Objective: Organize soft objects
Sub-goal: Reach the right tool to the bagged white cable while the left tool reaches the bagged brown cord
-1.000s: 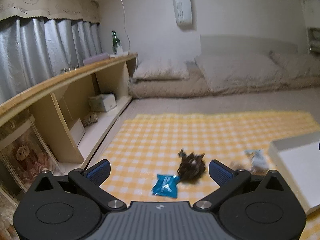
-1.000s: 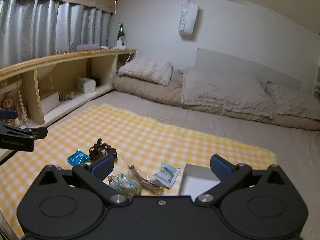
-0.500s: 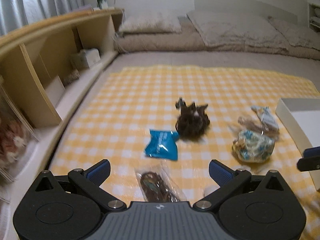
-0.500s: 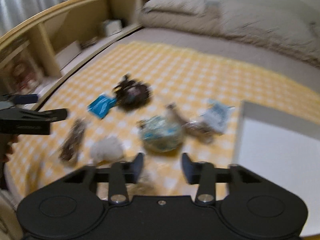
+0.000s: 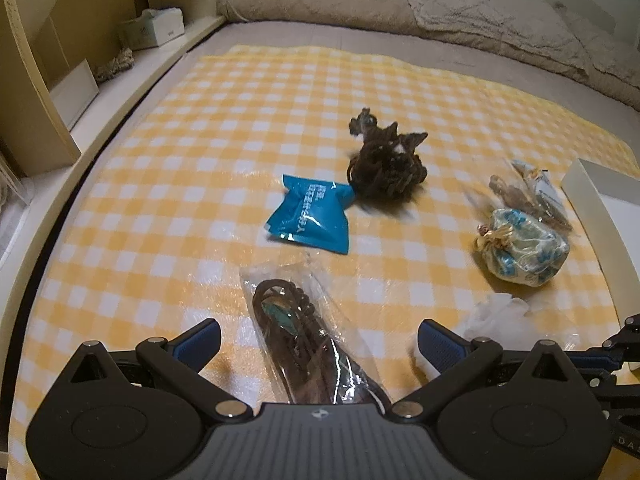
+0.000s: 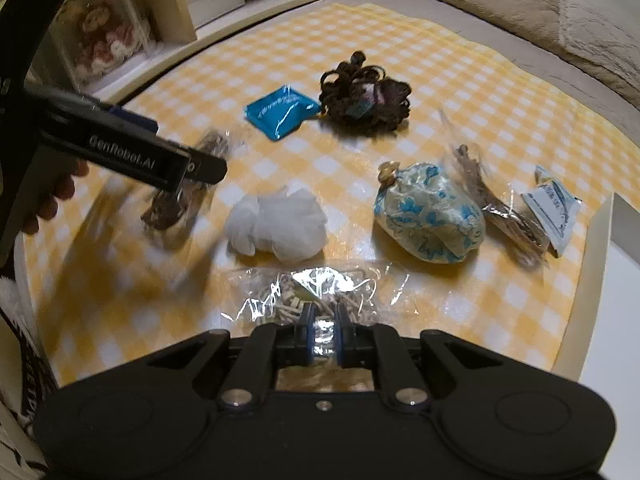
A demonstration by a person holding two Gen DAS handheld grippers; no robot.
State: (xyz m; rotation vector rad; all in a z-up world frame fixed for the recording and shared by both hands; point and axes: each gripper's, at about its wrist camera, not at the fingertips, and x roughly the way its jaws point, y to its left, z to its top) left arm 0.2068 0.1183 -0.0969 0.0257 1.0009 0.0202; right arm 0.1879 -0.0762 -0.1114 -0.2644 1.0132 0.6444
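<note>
Seven soft items (image 6: 430, 216), one box (image 6: 600, 240)

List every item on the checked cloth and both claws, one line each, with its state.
Left claw: open, over the clear bag of dark cord.
Right claw: shut, at the clear bag of pale cord.
Blue packet: sealed, lying flat.
Blue-patterned pouch: tied shut.
Dark hairpiece: bunched.
White box: open.
</note>
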